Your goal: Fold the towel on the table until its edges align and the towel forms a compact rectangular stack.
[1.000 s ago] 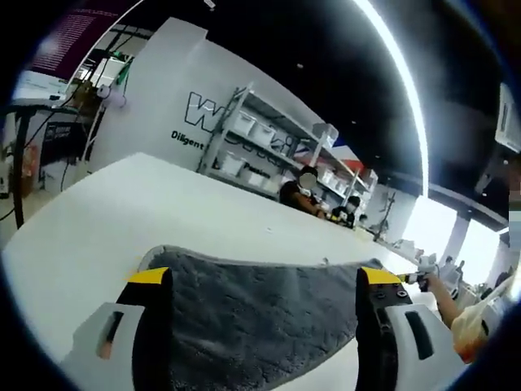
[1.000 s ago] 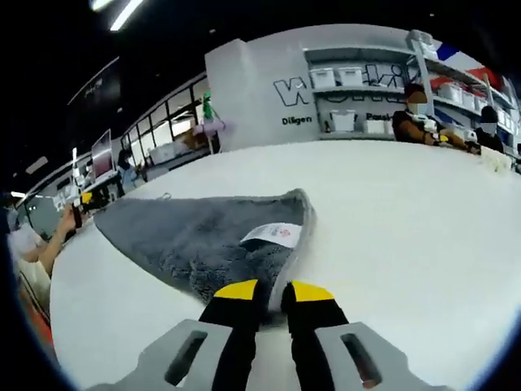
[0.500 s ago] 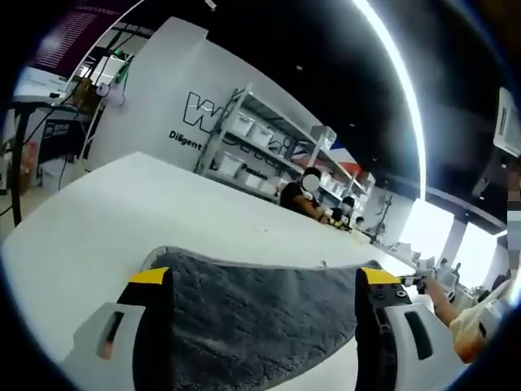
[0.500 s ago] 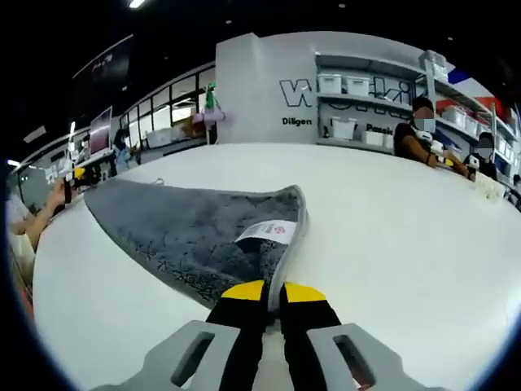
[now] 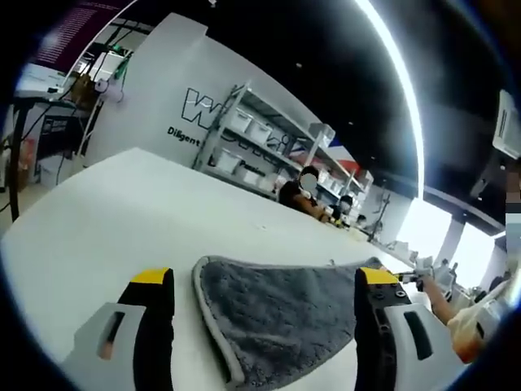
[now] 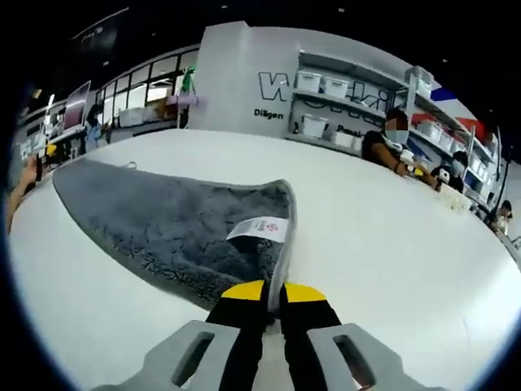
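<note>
Grey towel (image 6: 171,224) lies spread on white table (image 6: 391,244), white label (image 6: 259,229) near its corner. Right gripper (image 6: 273,292) pinched closed on towel's pale-edged corner, yellow tips touching fabric. In left gripper view, towel (image 5: 285,314) rests between spread-apart jaws of left gripper (image 5: 264,281), jaws wide, gripping nothing. Beyond table: shelving (image 5: 244,142) with white bins, seated person (image 6: 387,147), wall lettering, partly unreadable.

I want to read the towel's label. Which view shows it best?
The right gripper view: the white label lies on the gray towel, near the edge the right gripper pinches. The left gripper view gives the towel's plain pile.
</note>
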`<state>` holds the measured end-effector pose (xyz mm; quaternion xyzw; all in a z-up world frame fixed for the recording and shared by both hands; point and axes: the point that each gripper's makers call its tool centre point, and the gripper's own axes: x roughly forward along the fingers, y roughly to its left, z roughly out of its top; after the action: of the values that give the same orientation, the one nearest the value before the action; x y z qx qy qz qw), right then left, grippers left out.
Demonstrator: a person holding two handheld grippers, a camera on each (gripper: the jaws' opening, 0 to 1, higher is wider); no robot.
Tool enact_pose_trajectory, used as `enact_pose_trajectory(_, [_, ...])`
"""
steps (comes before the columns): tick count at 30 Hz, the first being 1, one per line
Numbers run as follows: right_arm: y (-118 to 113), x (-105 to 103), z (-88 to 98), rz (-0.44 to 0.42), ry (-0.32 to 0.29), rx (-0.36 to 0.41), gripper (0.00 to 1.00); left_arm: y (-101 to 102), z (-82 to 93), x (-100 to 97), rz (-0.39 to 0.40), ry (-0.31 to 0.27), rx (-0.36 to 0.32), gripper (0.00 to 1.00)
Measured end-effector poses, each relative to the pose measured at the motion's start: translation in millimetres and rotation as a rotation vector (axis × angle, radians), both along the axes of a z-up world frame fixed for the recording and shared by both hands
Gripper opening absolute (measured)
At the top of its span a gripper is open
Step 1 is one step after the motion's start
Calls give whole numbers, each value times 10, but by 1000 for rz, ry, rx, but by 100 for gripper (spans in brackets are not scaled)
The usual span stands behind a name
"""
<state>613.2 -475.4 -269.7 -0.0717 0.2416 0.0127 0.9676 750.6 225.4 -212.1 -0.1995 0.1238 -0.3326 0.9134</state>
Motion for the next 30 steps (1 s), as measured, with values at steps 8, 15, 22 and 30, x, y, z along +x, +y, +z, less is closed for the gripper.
enact_pose_trajectory(8, [-324, -38, -10, -63, -18, 33, 3, 13, 13, 0, 3, -1, -14, 89])
enact_pose_trajectory(15, [-597, -70, -15, -127, -17, 6, 3, -25, 21, -30, -9, -1, -23, 89])
enact_pose_trajectory(22, [-840, -131, -12, -189, -9, -36, 3, -139, -4, -118, -23, 5, -19, 88])
enact_pose_trajectory(30, [-1058, -173, 32, -252, 100, -347, 3, -109, -14, -85, -32, 11, -9, 88])
